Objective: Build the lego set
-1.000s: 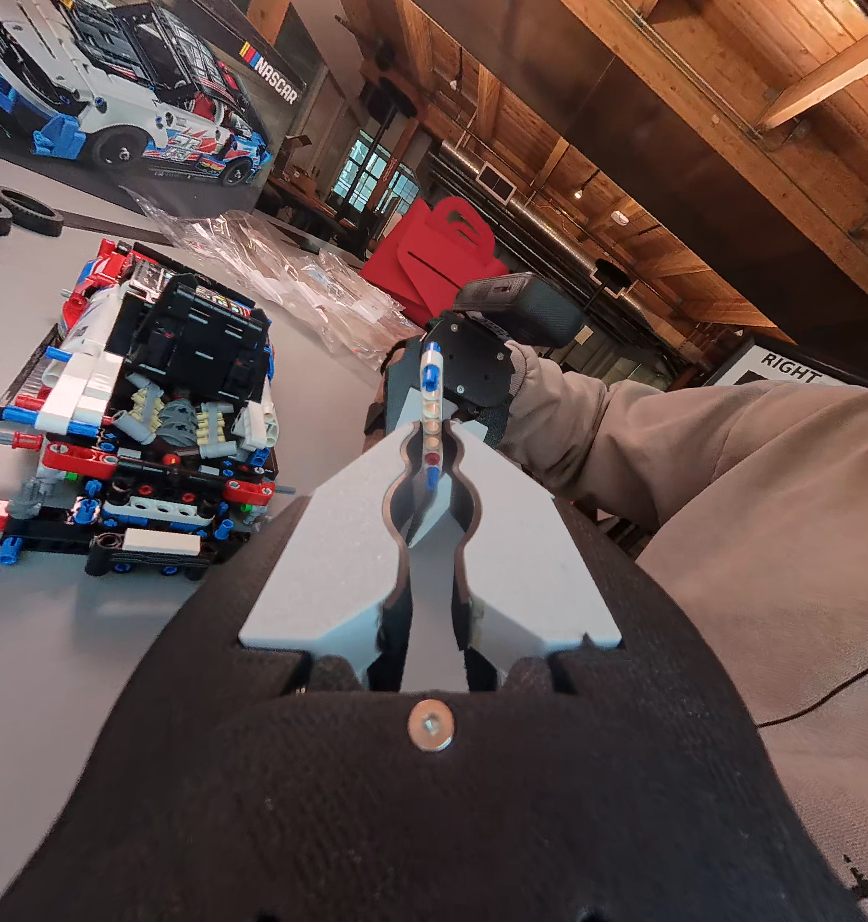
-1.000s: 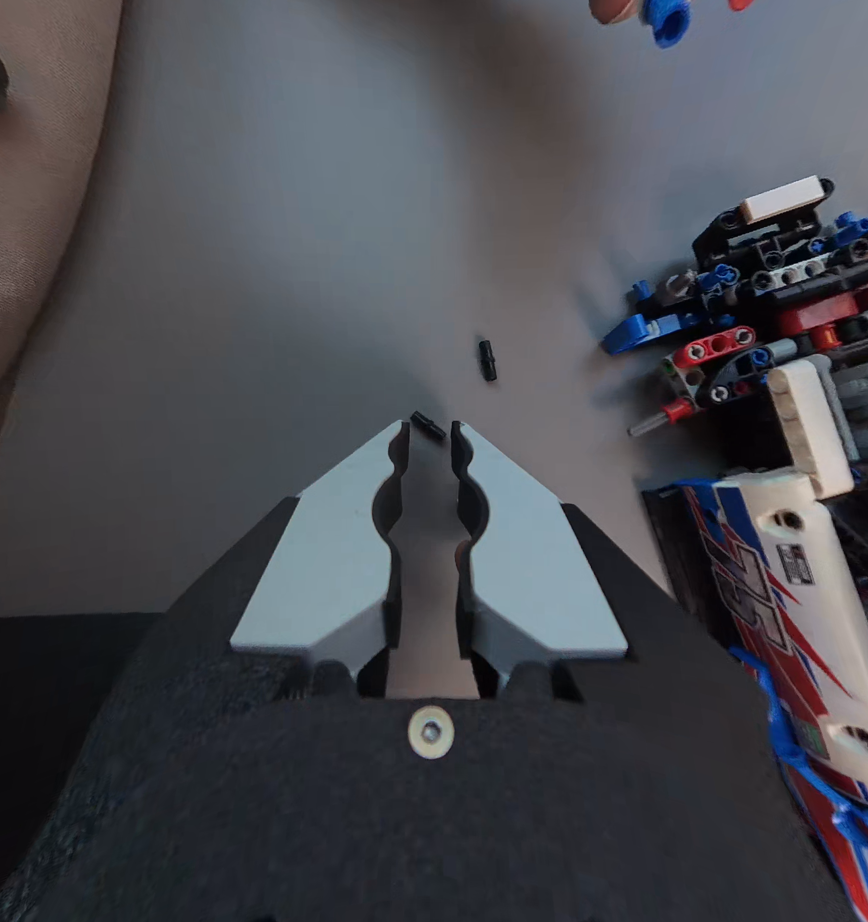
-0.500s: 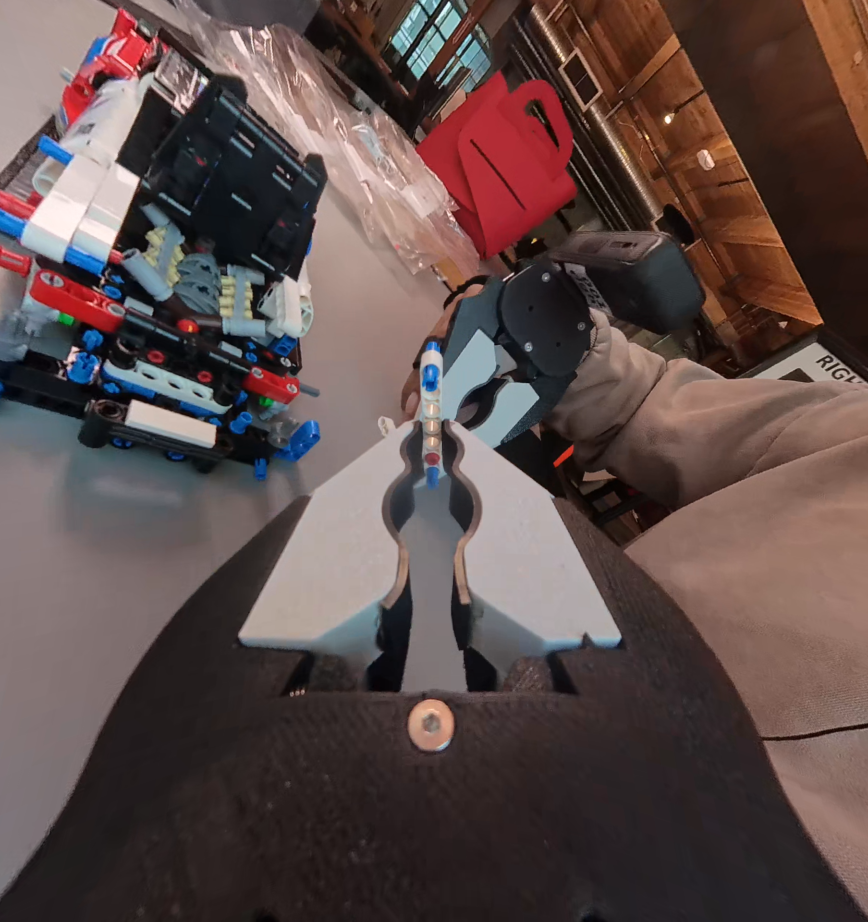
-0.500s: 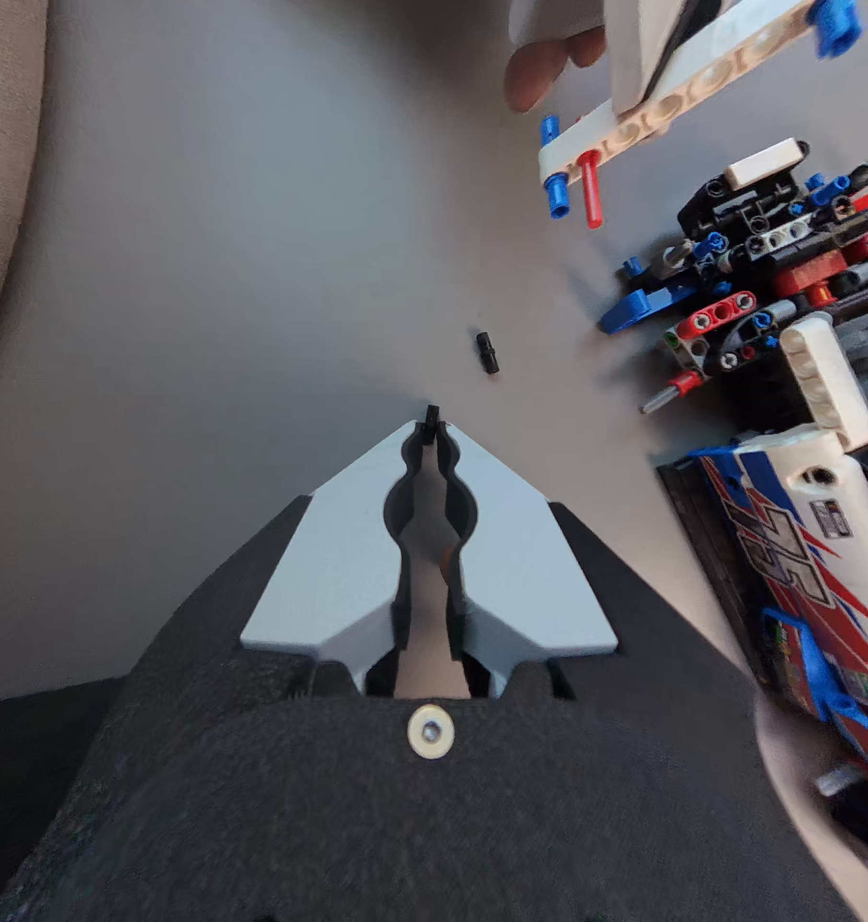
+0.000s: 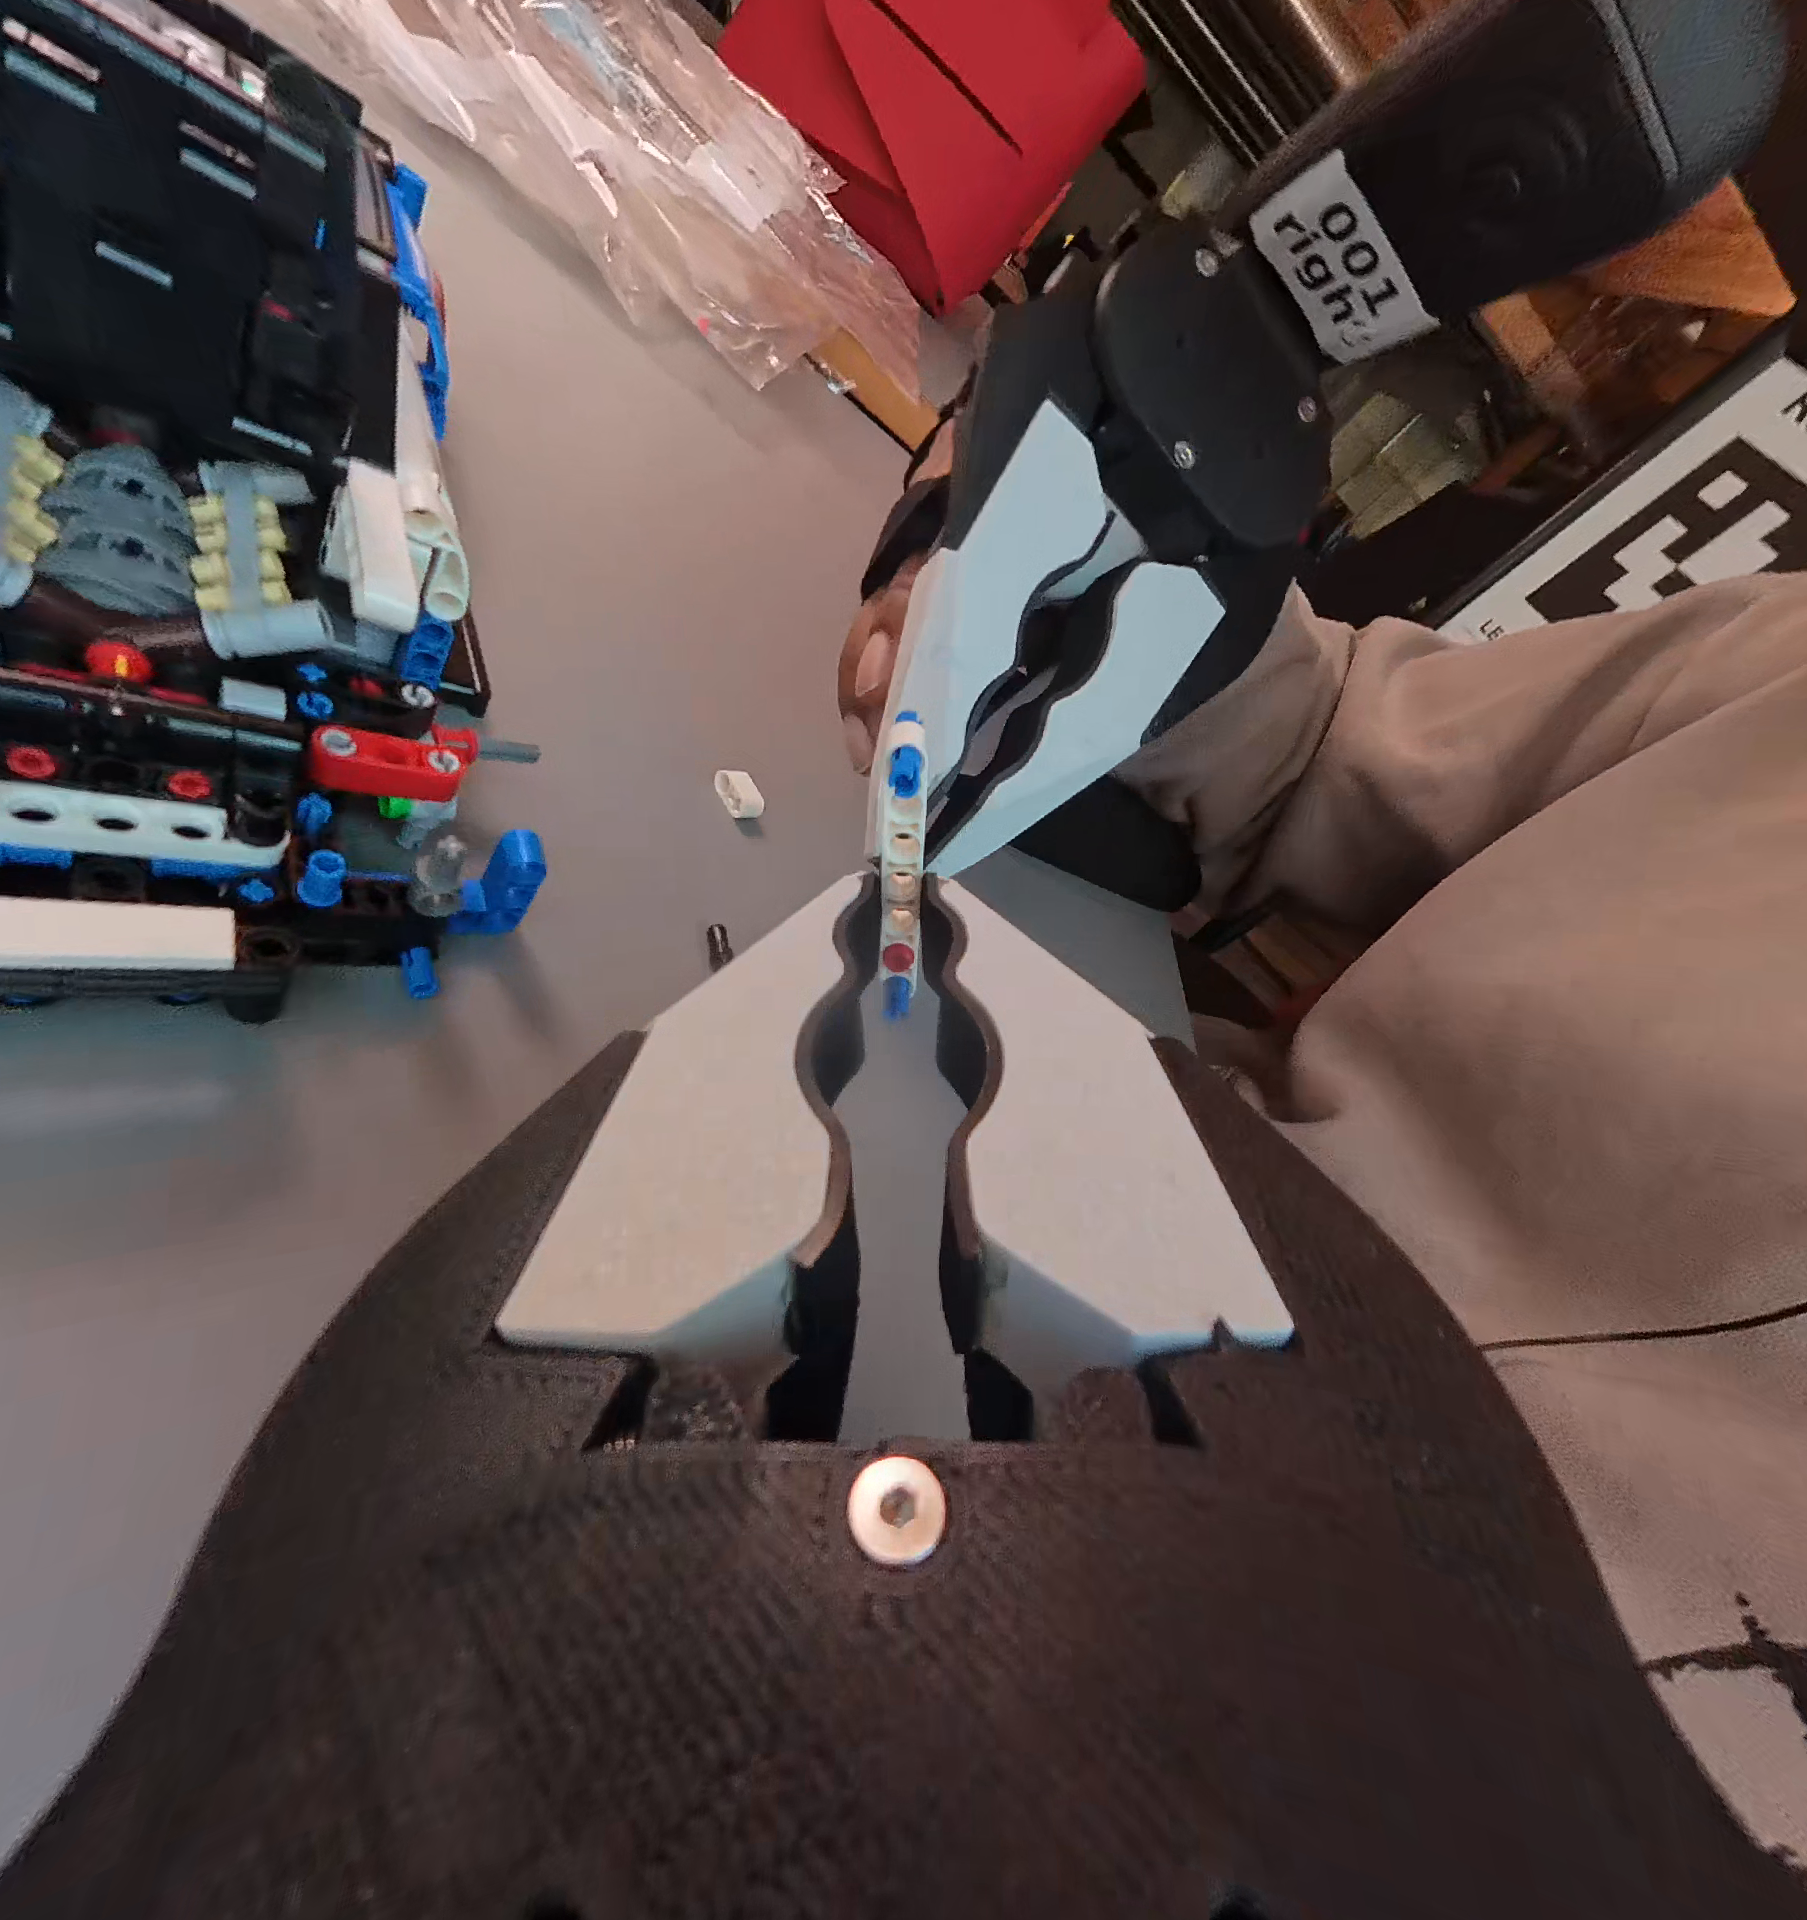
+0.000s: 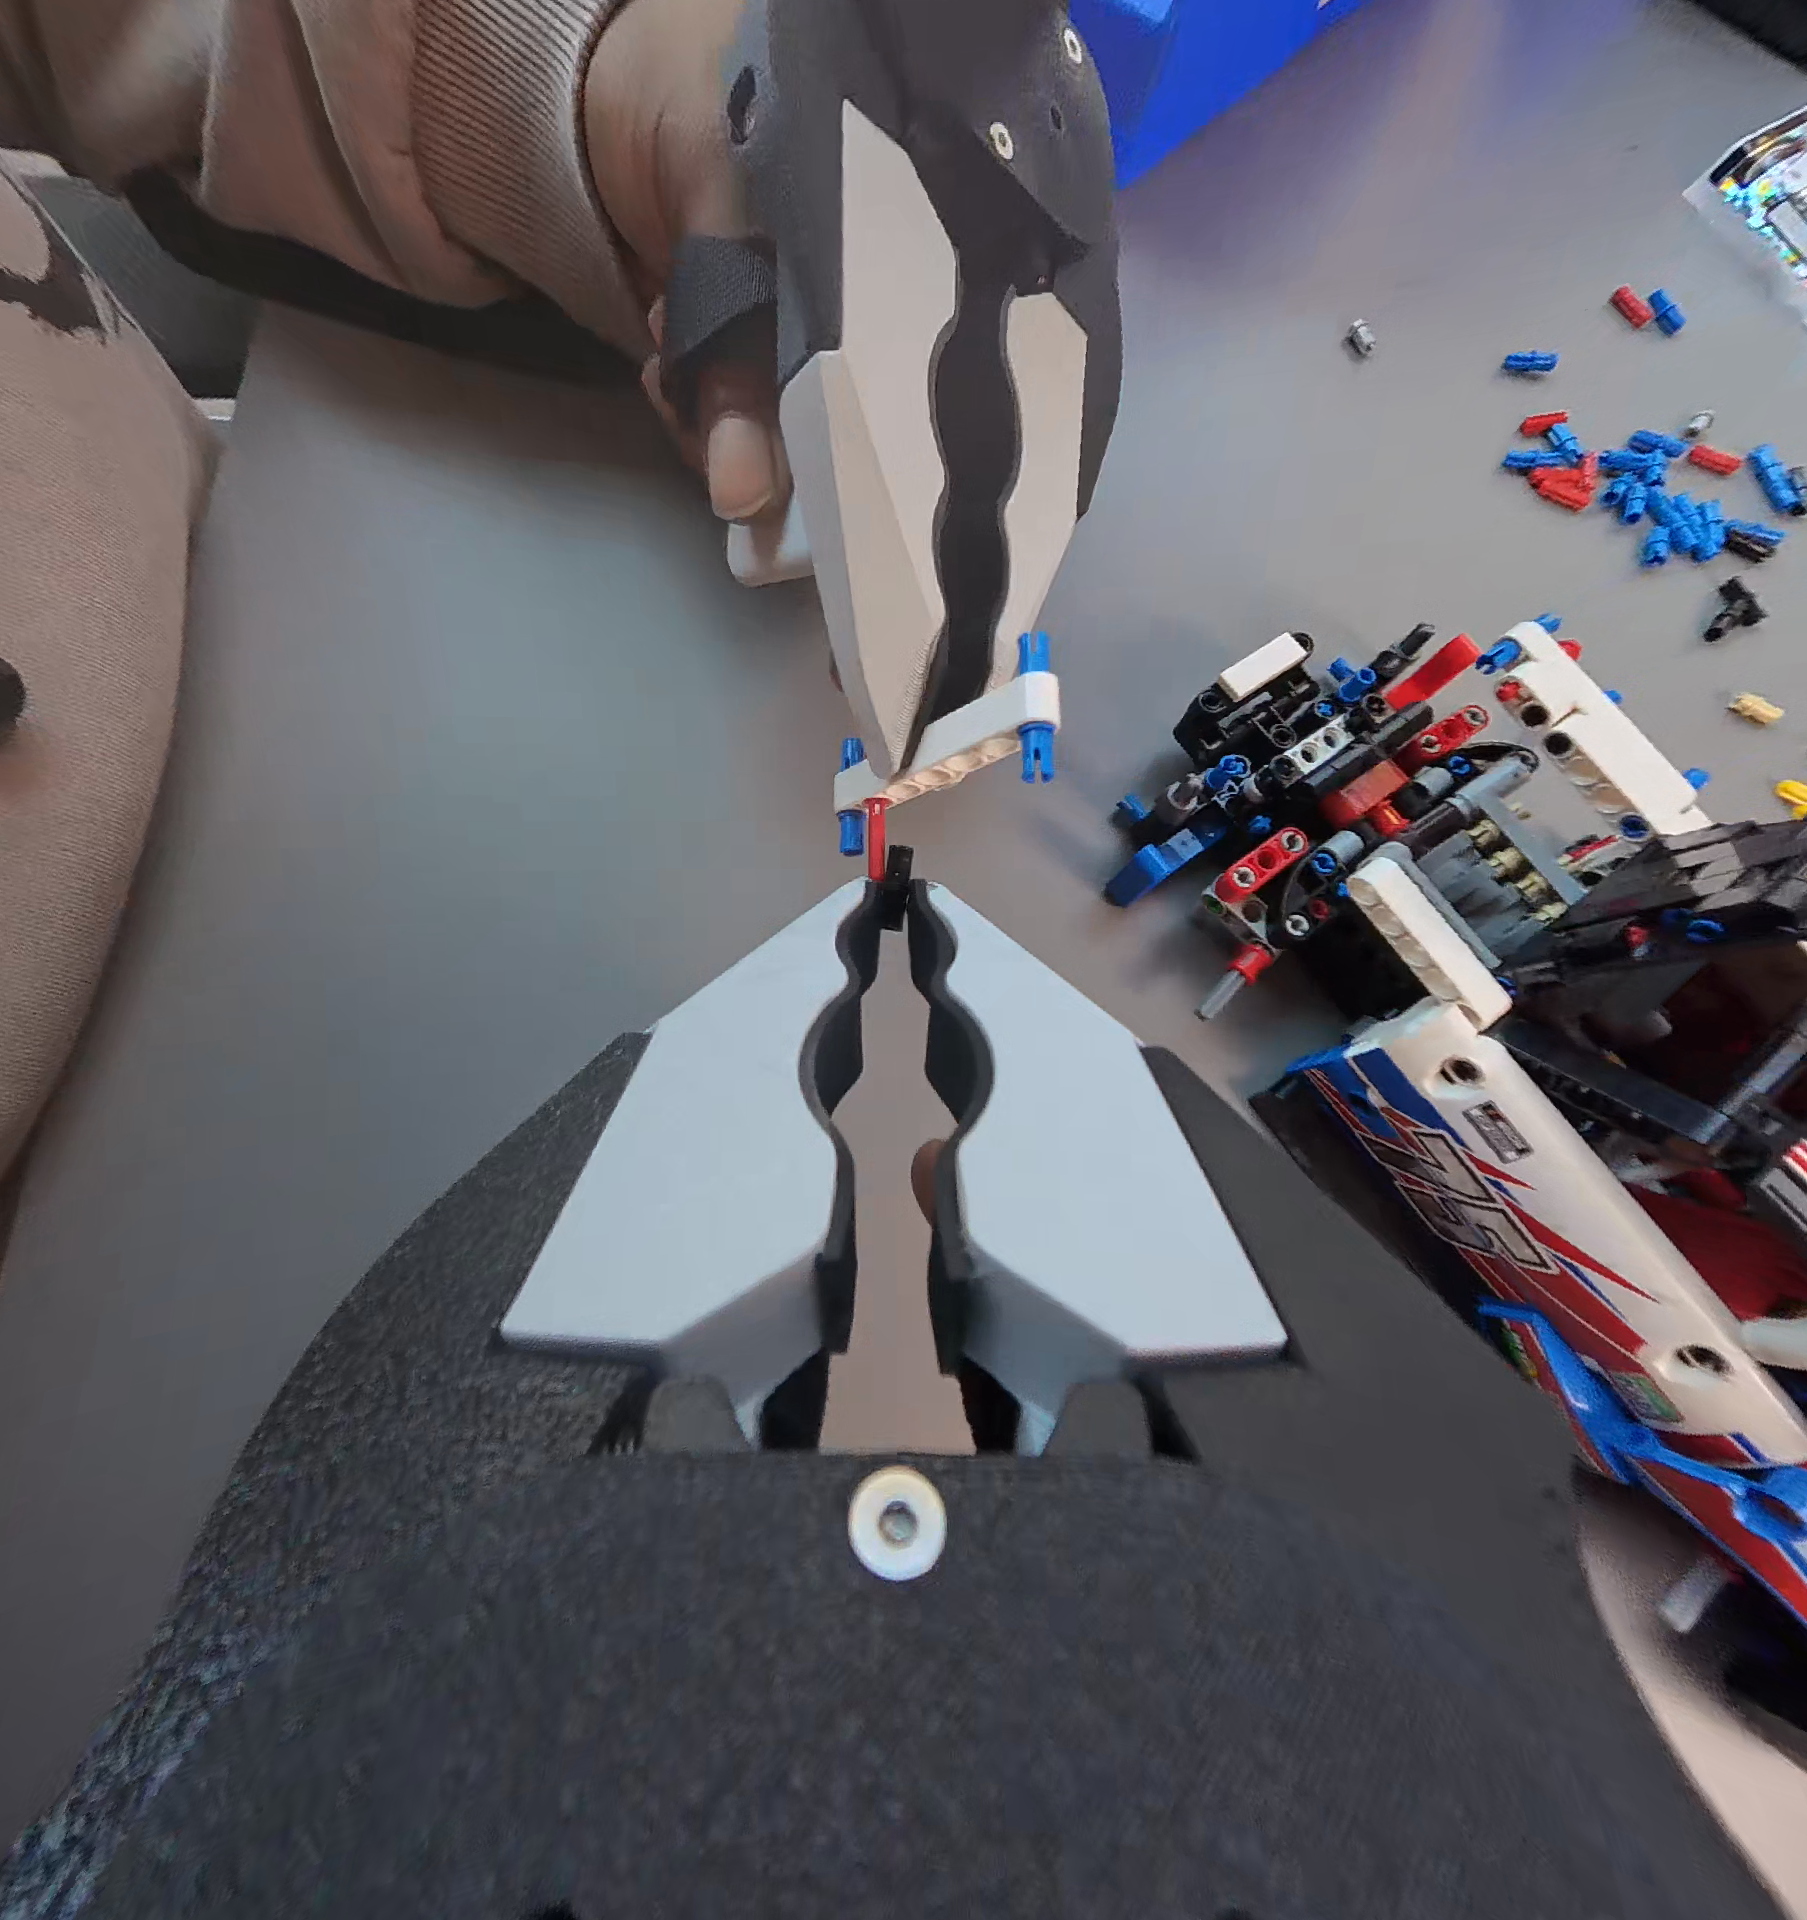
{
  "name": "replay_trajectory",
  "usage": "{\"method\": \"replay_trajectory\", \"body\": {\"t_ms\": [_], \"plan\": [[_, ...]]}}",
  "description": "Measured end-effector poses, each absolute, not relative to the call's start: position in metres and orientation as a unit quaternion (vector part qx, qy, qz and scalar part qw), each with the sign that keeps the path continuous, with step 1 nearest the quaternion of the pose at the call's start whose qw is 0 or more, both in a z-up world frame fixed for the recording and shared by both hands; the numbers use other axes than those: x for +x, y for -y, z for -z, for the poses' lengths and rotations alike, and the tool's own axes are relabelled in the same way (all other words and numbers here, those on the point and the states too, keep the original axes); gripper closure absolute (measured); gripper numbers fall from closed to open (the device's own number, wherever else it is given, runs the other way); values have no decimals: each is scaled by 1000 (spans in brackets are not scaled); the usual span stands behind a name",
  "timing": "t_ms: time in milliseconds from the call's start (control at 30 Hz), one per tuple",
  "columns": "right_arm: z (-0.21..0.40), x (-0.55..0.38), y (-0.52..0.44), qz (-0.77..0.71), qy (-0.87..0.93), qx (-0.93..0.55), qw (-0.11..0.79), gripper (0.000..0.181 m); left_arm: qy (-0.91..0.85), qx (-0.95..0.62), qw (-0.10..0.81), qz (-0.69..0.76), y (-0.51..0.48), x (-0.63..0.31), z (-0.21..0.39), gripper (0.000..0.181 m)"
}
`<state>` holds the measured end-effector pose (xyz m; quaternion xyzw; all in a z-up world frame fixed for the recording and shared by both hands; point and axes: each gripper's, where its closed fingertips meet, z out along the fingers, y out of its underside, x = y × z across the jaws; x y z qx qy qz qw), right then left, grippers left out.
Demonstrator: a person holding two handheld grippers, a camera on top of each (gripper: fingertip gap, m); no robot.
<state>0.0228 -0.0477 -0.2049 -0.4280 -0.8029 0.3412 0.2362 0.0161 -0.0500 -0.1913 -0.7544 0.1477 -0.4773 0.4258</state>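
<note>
My left gripper [image 5: 897, 885] is shut on a white beam [image 5: 903, 831] that carries blue pins and a red axle [image 6: 875, 826]. In the right wrist view the left gripper [image 6: 904, 764] points down and holds the beam [image 6: 972, 732] by its middle. My right gripper [image 6: 891, 896] is shut on a small black pin [image 6: 895, 881]. The pin's tip stands just under the beam's near end, beside the red axle. In the left wrist view the right gripper [image 5: 935, 847] meets the beam from behind. The half-built race car [image 6: 1450, 831] sits on the grey table [image 6: 442, 727] to the right.
The car also shows at the left of the left wrist view [image 5: 182, 623]. A small white piece [image 5: 739, 793] and a black pin [image 5: 717, 940] lie beside it. A pile of loose blue and red pins [image 6: 1668, 488] lies at the far right. Clear bags [image 5: 691, 177] and a red bag [image 5: 930, 125] lie behind. Only a small space, under 4 cm, lies between the two pairs of fingers. About 8 centimeters separates my right fingertips from the small white piece [image 5: 739, 793].
My right gripper shut on a black pin lying on the table and lifted it. The two grippers came together, so the pin now sits just under the white beam.
</note>
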Motion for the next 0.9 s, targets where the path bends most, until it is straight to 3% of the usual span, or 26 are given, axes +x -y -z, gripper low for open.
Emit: {"method": "replay_trajectory", "body": {"t_ms": [33,900], "plan": [[203,23,49,-352,799,-431,229,178,-164,-752,434,469,51,16,190,175],[201,36,74,-475,746,-458,87,179,-411,-699,479,335,72,41,197,175]]}}
